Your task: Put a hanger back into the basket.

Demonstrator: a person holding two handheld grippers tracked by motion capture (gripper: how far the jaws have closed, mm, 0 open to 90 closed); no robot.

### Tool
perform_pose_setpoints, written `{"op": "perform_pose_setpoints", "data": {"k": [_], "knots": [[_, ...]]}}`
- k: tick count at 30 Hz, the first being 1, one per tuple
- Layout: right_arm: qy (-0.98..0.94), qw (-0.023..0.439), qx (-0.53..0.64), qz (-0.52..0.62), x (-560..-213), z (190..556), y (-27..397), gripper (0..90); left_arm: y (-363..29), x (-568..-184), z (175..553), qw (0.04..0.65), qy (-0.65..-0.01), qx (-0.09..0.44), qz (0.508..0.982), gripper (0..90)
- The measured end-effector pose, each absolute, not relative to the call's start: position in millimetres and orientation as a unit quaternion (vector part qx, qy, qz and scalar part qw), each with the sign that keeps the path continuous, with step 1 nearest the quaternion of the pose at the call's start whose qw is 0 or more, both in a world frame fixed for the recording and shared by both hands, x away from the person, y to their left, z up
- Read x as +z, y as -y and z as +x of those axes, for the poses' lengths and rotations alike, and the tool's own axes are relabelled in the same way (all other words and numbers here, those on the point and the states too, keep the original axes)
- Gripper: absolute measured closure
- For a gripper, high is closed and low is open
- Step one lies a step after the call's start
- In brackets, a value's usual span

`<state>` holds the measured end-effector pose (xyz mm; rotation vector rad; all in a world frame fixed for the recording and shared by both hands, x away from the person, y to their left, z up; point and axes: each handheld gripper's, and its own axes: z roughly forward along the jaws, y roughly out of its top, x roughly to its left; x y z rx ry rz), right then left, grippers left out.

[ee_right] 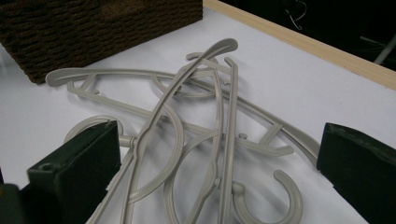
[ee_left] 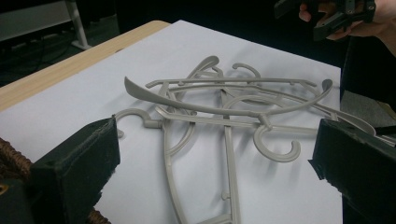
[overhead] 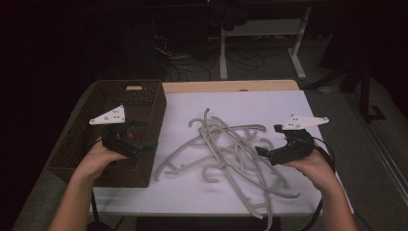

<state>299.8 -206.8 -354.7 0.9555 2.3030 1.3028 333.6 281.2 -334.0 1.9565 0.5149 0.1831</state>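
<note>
1. Hangers [overhead: 231, 149] lay tangled in a heap on the white sheet [overhead: 269, 103], at table centre.
2. Basket [overhead: 139, 103] stood at 9 o'clock of the heap, just beside it.
3. Left gripper [overhead: 144, 134] hovered over the basket's near right corner, jaws released, empty.
4. Right gripper [overhead: 268, 140] hovered at 3 o'clock of the heap, jaws released, empty.

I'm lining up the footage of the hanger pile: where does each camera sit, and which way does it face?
High view: above the table's near edge, looking forward and down; forearms, left claw, right claw.
Left gripper view: between its open jaws, toward the grey hangers.
Right gripper view: between its open jaws, toward the wicker basket.
All share the hangers.
</note>
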Motion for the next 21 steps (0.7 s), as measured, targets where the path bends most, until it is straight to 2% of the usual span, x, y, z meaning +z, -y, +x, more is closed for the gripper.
{"op": "perform_pose_setpoints", "data": {"k": [17, 21], "knots": [[-0.826, 0.153, 0.422, 0.340, -364, 307, 190, 0.0, -266, -329, 338, 0.530, -0.210, 0.072, 0.819, 0.5], [-0.837, 0.139, 0.411, 0.333, -369, 309, 177, 3.1, -256, -325, 339, 0.533, -0.207, 0.070, 0.818, 0.5]]}}
